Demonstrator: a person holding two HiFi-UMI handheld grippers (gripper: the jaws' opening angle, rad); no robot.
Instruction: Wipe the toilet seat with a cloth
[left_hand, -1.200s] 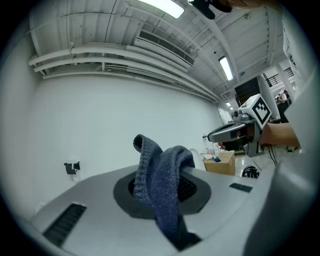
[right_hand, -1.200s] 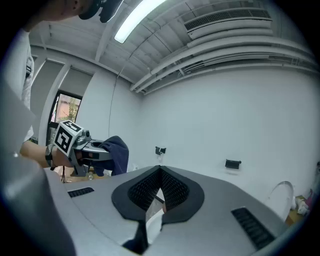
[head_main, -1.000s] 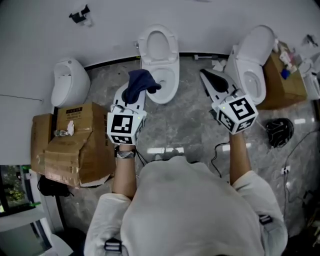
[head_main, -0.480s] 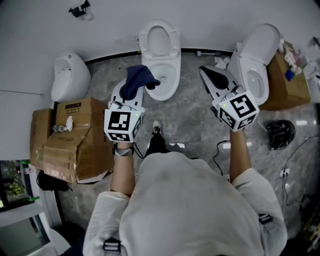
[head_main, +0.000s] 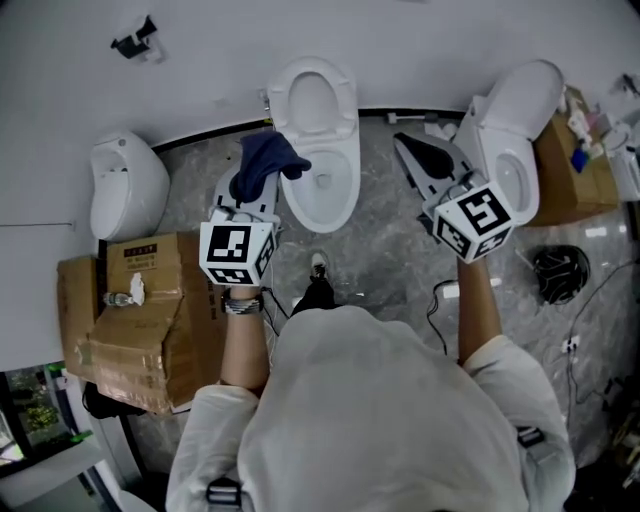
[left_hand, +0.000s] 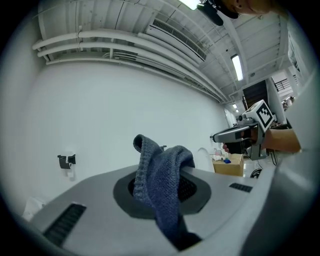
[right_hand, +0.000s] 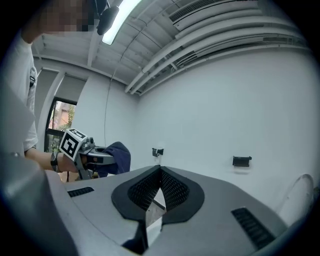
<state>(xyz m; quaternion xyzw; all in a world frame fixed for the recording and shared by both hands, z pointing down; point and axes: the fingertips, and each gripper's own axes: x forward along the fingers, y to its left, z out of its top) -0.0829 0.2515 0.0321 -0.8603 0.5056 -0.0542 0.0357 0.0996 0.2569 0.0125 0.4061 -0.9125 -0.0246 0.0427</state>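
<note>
A white toilet (head_main: 312, 150) stands on the grey floor by the wall, its lid raised and its seat ring (head_main: 318, 205) showing. My left gripper (head_main: 252, 185) hovers just left of the bowl, shut on a dark blue cloth (head_main: 263, 162) that bunches up over its tips. In the left gripper view the cloth (left_hand: 162, 175) hangs out from between the jaws. My right gripper (head_main: 402, 143) is held to the right of the bowl, between this toilet and a second one (head_main: 510, 135). It is shut with nothing in it; the right gripper view shows its pads (right_hand: 170, 187) meeting.
A white urinal-like fixture (head_main: 128, 188) sits at the left, above stacked cardboard boxes (head_main: 140, 305). Another cardboard box (head_main: 565, 160) with clutter stands at far right. A black object (head_main: 558, 265) and cables lie on the floor at right. My shoe (head_main: 318, 268) is in front of the bowl.
The person has stepped nearer the toilet and a shoe has come into view. The left gripper with the cloth has shifted slightly left and up beside the bowl. The right gripper stays shut.
</note>
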